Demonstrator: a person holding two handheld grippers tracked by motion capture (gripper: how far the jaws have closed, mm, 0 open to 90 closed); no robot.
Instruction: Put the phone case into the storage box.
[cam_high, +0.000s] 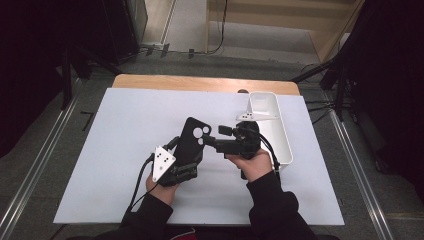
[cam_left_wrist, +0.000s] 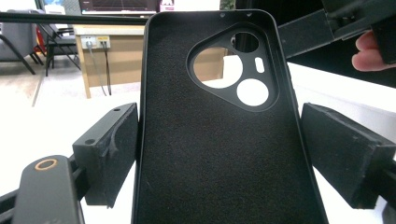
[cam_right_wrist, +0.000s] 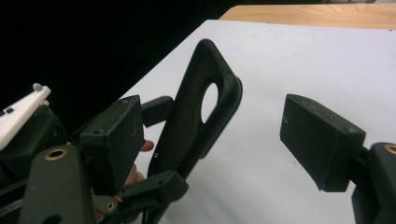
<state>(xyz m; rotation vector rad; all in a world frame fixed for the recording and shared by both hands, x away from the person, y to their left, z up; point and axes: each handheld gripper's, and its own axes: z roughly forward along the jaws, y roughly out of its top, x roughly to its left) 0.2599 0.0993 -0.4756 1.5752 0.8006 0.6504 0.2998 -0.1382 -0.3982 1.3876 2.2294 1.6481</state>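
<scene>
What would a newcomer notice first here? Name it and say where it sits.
The black phone case stands out at the middle of the white table, clamped by its sides in the left tongs, its camera cutout up. The right tongs stand open beside its upper end, near a white bin at the table's right edge.
</scene>
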